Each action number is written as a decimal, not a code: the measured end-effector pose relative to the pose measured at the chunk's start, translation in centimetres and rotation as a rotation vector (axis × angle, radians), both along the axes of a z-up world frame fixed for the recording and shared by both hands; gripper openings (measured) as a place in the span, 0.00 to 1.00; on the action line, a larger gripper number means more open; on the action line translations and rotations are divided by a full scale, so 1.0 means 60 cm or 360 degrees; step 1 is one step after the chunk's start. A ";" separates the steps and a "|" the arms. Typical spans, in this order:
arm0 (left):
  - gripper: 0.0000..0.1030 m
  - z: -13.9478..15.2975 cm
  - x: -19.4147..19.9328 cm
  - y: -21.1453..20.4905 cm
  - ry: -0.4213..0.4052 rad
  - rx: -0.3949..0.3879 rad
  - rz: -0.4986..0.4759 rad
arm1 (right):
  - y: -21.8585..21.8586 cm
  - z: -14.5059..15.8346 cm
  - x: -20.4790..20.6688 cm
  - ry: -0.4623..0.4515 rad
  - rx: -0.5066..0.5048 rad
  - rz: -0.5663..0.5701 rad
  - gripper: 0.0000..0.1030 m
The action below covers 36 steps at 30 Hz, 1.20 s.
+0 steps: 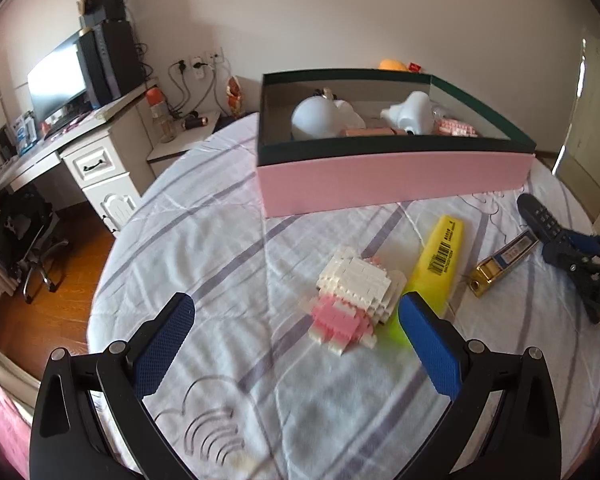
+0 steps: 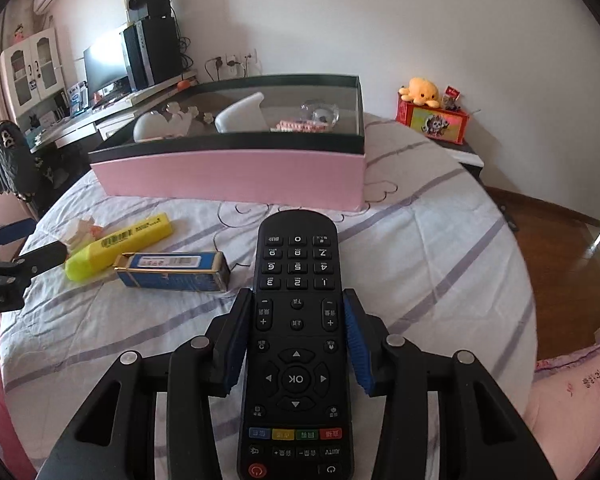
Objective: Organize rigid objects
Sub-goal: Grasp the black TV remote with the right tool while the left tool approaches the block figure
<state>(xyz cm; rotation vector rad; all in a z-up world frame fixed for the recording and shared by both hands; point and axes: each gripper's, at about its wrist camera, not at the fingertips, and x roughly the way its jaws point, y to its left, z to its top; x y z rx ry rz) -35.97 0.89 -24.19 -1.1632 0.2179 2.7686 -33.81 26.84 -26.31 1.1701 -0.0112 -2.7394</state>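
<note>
In the right wrist view my right gripper (image 2: 298, 294) is shut on a black remote (image 2: 296, 320), pads pressed to its sides, above the bed. In the left wrist view my left gripper (image 1: 296, 300) stands open over the quilt. A white and pink block figure (image 1: 352, 296) lies just ahead, near its right finger. Beside the figure lie a yellow highlighter (image 1: 440, 256) and a blue and gold box (image 1: 504, 260). Farther back stands a pink box with a dark rim (image 1: 396, 180), holding white items and other small things. The right gripper (image 1: 572, 252) with the remote shows at the right edge.
The bed has a white quilt with grey stripes (image 1: 228, 240). A white desk with a monitor (image 1: 60, 80) stands to the left, with a chair (image 1: 28, 240) on the wooden floor. A stand with a yellow plush toy (image 2: 420, 90) sits at the back right.
</note>
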 end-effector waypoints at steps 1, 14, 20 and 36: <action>1.00 -0.001 -0.004 0.001 0.0006 0.0009 -0.0003 | 0.001 -0.001 -0.001 -0.0007 -0.0010 0.0002 0.43; 0.93 -0.018 -0.032 -0.021 -0.0103 0.0127 0.0052 | 0.001 -0.006 -0.003 -0.0018 -0.0015 0.0009 0.43; 0.50 -0.024 -0.028 -0.010 -0.0101 0.0057 0.0003 | -0.002 -0.006 -0.005 -0.0027 0.0019 0.0008 0.44; 0.43 -0.021 -0.010 -0.007 -0.0060 0.0001 -0.0008 | -0.007 -0.008 -0.002 -0.0018 0.0068 0.0011 0.43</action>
